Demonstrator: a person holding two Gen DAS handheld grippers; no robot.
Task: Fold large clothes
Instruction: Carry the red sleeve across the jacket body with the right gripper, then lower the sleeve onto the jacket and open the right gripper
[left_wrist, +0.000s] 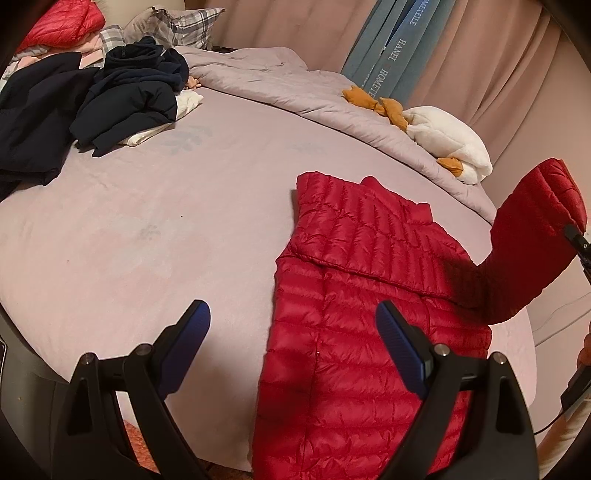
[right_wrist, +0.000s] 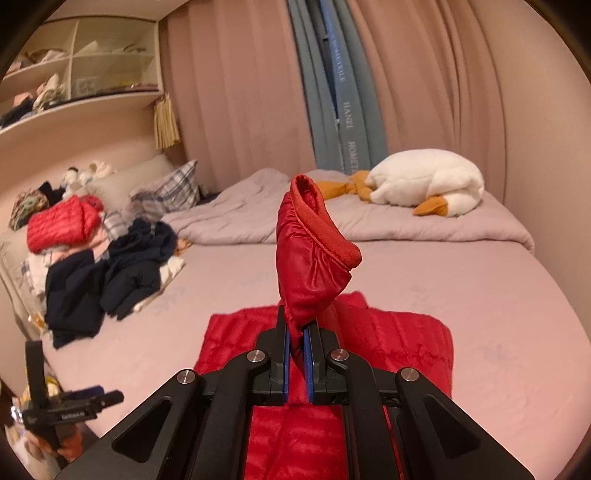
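A red quilted down jacket (left_wrist: 369, 314) lies flat on the pink bed sheet (left_wrist: 147, 221), its left sleeve folded across the chest. My left gripper (left_wrist: 293, 321) is open and empty, hovering over the jacket's lower left edge. My right gripper (right_wrist: 295, 332) is shut on the jacket's right sleeve (right_wrist: 314, 254) near the cuff and holds it up above the jacket body (right_wrist: 406, 332). The raised sleeve (left_wrist: 528, 251) also shows at the right of the left wrist view. The left gripper (right_wrist: 66, 406) shows at the lower left of the right wrist view.
A pile of dark navy clothes (left_wrist: 92, 110) lies at the far left of the bed, with a folded red jacket (right_wrist: 62, 225) behind it. A white and orange plush goose (right_wrist: 424, 184) lies on the rumpled grey duvet (left_wrist: 277, 81). Curtains and shelves (right_wrist: 74, 74) stand behind.
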